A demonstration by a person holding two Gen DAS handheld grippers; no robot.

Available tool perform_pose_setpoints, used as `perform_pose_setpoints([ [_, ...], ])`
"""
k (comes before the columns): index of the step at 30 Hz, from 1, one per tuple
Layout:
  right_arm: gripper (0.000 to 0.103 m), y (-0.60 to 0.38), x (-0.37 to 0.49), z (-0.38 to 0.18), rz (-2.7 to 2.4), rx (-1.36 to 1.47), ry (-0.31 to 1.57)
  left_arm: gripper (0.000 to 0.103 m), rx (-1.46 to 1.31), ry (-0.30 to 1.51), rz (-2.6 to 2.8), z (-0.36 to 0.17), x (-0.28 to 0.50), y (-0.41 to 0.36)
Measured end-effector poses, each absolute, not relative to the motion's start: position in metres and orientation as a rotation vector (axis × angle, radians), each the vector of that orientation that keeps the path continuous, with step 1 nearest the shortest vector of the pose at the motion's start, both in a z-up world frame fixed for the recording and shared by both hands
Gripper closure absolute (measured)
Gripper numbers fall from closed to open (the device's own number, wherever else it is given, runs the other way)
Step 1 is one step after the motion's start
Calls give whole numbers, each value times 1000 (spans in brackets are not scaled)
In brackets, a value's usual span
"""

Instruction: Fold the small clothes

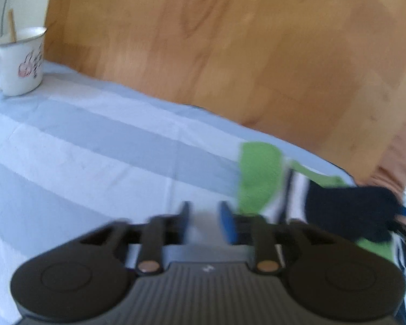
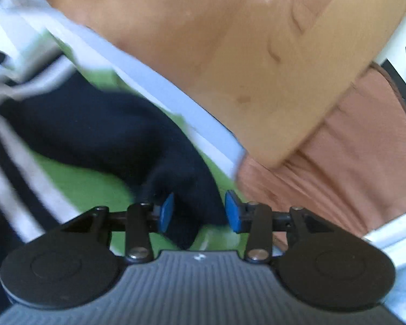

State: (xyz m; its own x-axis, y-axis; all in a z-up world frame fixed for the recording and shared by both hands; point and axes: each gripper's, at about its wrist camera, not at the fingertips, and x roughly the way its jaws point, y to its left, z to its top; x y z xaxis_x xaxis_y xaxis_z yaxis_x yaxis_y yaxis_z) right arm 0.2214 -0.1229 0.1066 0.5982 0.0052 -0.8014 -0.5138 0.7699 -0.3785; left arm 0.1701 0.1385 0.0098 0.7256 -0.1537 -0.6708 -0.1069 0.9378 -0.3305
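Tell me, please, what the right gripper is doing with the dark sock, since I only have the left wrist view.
Observer: One end of the dark sock lies between the right gripper's blue pads.
Operator: Is it clamped?
Observer: No, the jaws stand apart, with a gap showing beside the right-hand pad.
Operator: What is under the sock there?
Observer: The green cloth, which reaches right up under that gripper.
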Motion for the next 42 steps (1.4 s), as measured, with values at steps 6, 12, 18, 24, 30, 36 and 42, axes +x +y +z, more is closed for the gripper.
perform_pose_setpoints([
  [6,48,-90,234,159,472,-326,768,18,-129,670,-77,25,125,81],
  [12,43,8,250,150,696,-239,818,30,26,662,-20,10,121,53],
  [18,45,71,276,105,710,-272,942,79,-47,698,-43,-4,116,66],
  [24,99,79,278,107,769,-156,944,85,-163,680,-1,-2,98,89],
  [30,96,86,296,93,666,-66,918,69,-225,672,44,-2,91,102],
  [36,90,38,279,122,687,-52,847,58,-289,611,5,10,85,114],
  [42,75,-89,244,153,490,8,747,60,-378,450,6,30,73,131],
])
